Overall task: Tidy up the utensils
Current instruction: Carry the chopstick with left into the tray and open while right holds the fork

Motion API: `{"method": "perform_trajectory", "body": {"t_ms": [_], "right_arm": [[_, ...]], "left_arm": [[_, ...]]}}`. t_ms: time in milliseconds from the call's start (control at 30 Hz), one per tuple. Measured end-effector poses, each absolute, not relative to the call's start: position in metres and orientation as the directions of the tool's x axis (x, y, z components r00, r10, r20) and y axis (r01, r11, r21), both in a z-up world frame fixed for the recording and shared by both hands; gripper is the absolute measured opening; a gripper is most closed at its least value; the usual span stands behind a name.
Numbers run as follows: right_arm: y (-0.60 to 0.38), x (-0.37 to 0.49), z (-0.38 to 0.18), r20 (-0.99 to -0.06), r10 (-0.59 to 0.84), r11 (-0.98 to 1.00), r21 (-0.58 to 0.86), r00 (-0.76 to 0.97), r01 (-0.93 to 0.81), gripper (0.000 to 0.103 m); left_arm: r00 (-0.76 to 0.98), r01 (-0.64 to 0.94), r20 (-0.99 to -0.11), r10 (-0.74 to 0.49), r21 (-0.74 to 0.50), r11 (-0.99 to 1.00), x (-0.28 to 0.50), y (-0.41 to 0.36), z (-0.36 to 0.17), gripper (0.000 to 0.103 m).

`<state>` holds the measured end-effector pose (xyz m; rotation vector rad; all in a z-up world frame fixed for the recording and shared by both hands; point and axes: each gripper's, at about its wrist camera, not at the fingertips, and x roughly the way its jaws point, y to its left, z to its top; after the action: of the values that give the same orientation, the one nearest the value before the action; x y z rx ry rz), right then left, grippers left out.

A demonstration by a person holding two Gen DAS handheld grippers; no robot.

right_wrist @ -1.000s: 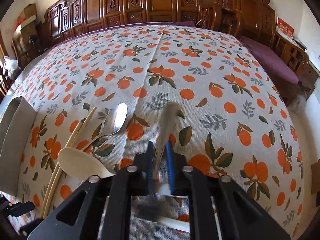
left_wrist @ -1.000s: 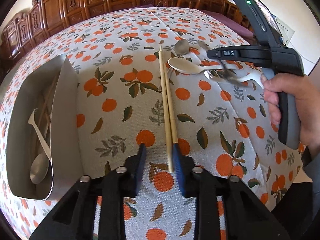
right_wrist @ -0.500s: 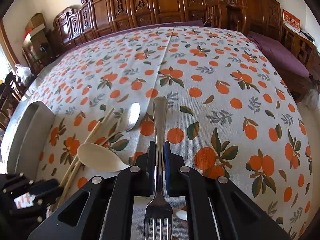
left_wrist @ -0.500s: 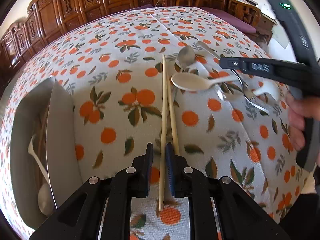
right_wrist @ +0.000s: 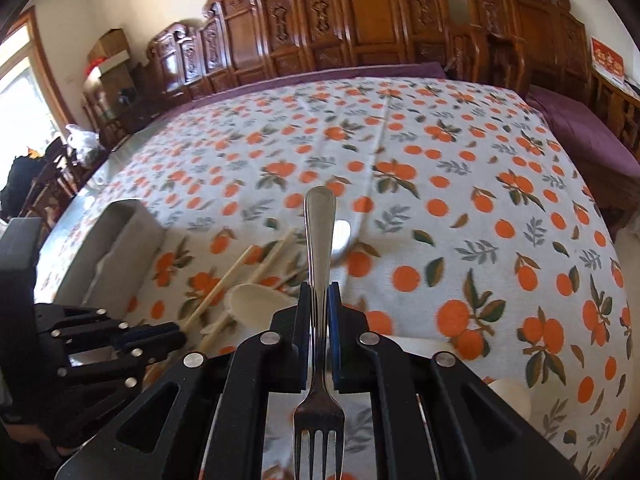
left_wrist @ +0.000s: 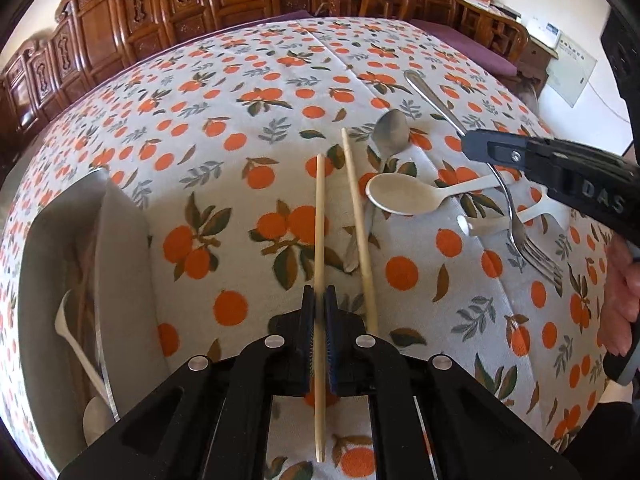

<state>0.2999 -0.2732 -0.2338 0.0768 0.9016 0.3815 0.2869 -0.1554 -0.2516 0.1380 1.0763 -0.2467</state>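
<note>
Now both tongs grip a utensil over the orange-print tabletop [left_wrist: 240,128].
Left tongs [left_wrist: 319,312] are clamped on one chopstick [left_wrist: 319,220]; its mate [left_wrist: 358,220] lies just beside, at three o'clock. Right tongs [right_wrist: 319,308] pinch a fork [right_wrist: 319,240], tines toward the hand. A metal tray [left_wrist: 120,280] sits at nine o'clock.

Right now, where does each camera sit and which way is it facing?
Left wrist: on the left gripper, looking down along it at the clamped chopstick and tray; right gripper and a hand show.
Right wrist: on the right gripper, facing the carved cabinets, fork clamped; left gripper shows.
Shared: tray, chopsticks, white spoon, fork, tablecloth.
</note>
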Motion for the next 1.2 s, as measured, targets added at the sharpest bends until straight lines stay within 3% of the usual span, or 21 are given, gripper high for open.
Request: {"method": "perform_trajectory", "body": {"t_ms": [700, 1200], "right_arm": [[-0.191, 0.262, -0.191, -0.679, 0.481, 0.863, 0.256, 0.555, -0.435, 0.010], [-0.130, 0.248, -0.182, -0.658, 0.536, 0.823, 0.266, 0.529, -0.502, 0.010]], "left_arm": [[0.586, 0.206, -0.801, -0.122, 0.002, 0.978, 0.257, -0.070, -0.175, 0.004], [0.550, 0.127, -0.828, -0.104, -0.039, 0.991, 0.268, 0.004, -0.214, 0.004]]}}
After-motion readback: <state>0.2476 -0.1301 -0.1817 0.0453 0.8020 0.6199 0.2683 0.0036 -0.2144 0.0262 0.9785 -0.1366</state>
